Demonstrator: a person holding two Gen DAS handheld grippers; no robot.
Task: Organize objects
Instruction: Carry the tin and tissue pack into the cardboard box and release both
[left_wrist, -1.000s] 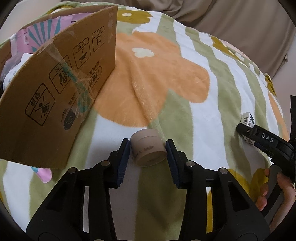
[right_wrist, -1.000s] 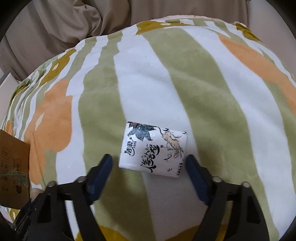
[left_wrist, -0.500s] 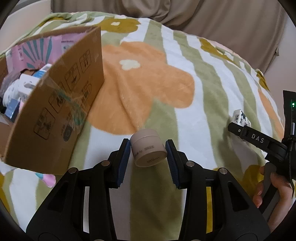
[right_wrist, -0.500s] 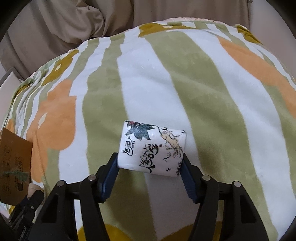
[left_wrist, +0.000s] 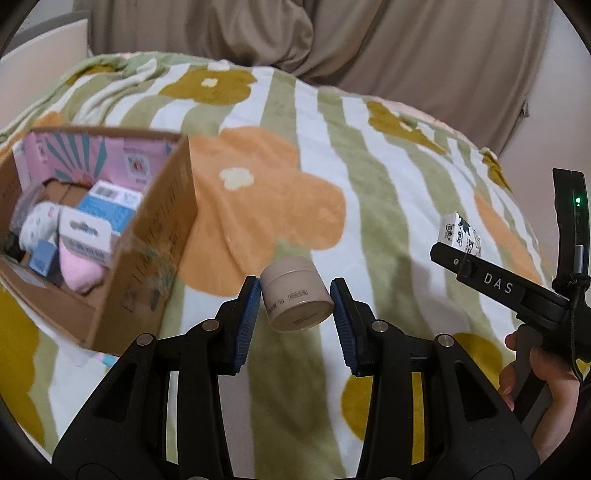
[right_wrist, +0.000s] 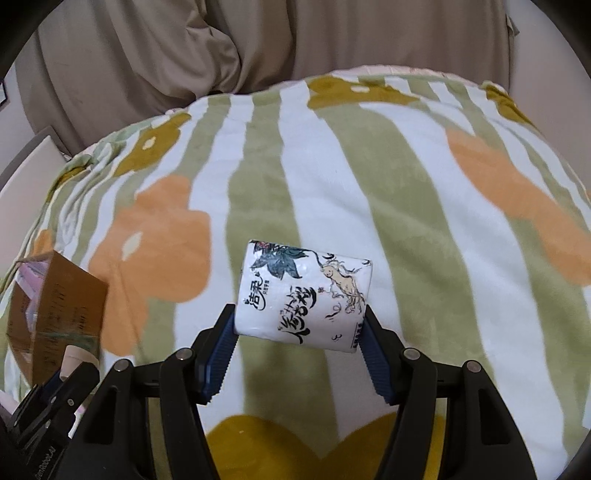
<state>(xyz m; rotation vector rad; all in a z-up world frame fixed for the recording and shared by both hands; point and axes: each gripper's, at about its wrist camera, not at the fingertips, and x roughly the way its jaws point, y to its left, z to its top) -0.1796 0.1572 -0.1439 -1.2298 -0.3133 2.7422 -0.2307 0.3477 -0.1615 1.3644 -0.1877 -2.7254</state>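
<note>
L gripper (left_wrist: 294, 304) pinches a small jar (left_wrist: 295, 299) by its sides above the blanket (left_wrist: 369, 166), box (left_wrist: 162, 236) at 10 o'clock. R gripper (right_wrist: 299, 332) squeezes a soft tissue roll (right_wrist: 304, 295) end to end; looks light, squashy. Jar prob. rigid, slick.

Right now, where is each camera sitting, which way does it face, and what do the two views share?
Left wrist: rides the left gripper, facing along its jaws at a small beige round jar; the right gripper and hand show.
Right wrist: rides the right gripper, facing a white printed tissue pack; the left gripper shows.
Shared: the open brown cardboard box, green striped floral blanket, tissue pack.
</note>
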